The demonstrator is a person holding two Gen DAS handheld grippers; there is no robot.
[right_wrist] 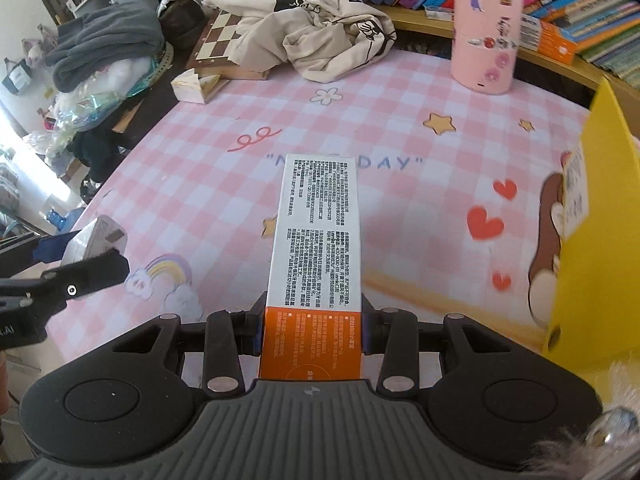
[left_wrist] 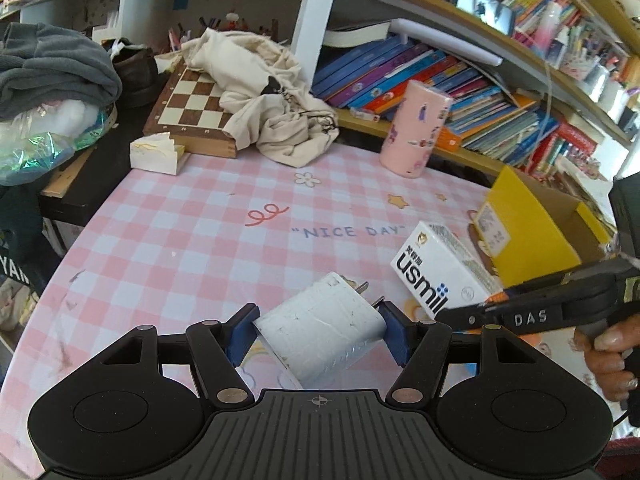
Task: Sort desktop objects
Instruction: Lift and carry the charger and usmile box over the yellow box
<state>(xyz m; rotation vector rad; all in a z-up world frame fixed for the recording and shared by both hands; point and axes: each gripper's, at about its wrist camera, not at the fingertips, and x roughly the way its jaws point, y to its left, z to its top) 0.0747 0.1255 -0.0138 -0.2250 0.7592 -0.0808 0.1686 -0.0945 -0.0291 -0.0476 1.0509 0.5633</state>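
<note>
My left gripper (left_wrist: 320,330) clamps the white charger (left_wrist: 320,336), my right gripper (right_wrist: 312,330) the toothpaste box (right_wrist: 316,240); neither lies yet in the yellow box (right_wrist: 592,240).

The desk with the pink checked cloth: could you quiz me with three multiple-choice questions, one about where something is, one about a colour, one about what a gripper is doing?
1. Where does the pink cylinder stand?
A. at the far edge of the tablecloth, before the bookshelf
B. on the chessboard
C. inside the yellow box

2. What colour is the gripped end of the long carton?
A. green
B. orange
C. black

3. What is the left gripper doing?
A. hanging open and empty
B. pinching the beige cloth
C. gripping a white plug adapter

Answers: 1 A, it stands on the cloth below the row of books. 2 B, an orange band sits between the right gripper pads. 3 C, the blue pads press the adapter's sides.
</note>
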